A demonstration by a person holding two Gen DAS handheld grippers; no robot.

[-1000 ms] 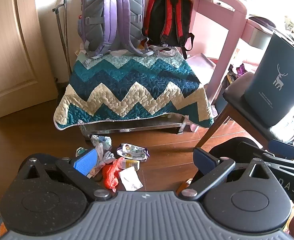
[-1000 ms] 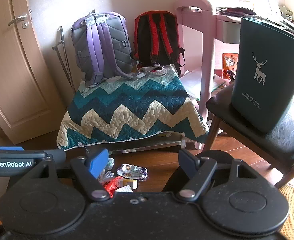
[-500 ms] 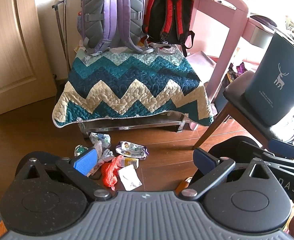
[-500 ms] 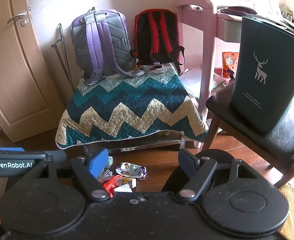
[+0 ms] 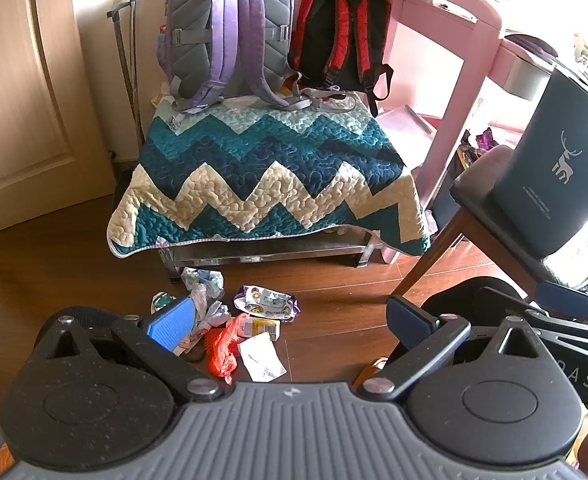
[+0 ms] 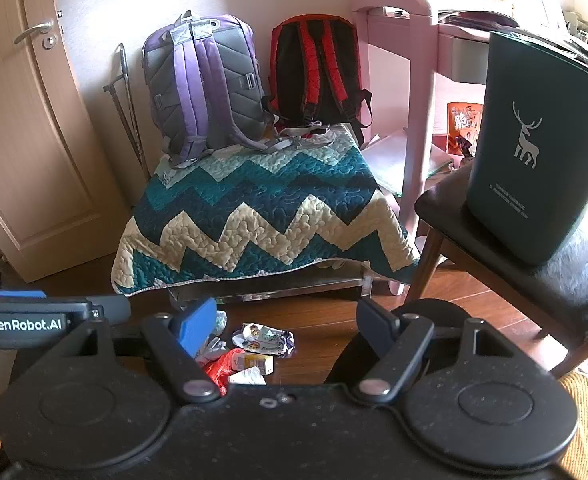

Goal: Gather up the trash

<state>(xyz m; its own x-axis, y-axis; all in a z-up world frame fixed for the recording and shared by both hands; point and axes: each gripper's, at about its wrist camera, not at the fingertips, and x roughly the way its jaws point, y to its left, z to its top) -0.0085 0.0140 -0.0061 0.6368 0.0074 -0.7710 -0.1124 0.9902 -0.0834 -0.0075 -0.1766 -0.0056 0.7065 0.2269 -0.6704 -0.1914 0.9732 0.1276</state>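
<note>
Wooden floor [image 5: 334, 344] holds your trash pile [image 5: 230, 320] at 6 o'clock of quilted bench [image 5: 262, 184]: roughly six pieces, among them one red bag [image 5: 222, 346], one white paper [image 5: 262, 360], one printed wrapper [image 5: 266, 304]. Two backpacks on bench, purple [image 5: 230, 32] and red [image 5: 340, 36]. One dark bin [image 6: 534, 144] sits on chair [image 6: 494, 248] at 3 o'clock; contents hidden. Your left gripper [image 5: 290, 320] and right gripper [image 6: 286, 320] both spread apart, empty.

Glossy wood floor [image 5: 334, 344] carries crinkled foil wrappers [image 5: 266, 303] and paper scraps [image 5: 261, 359]; a quilted cloth blanket [image 5: 270, 176] drapes nearby, beside a matt plastic bin [image 6: 534, 152].
</note>
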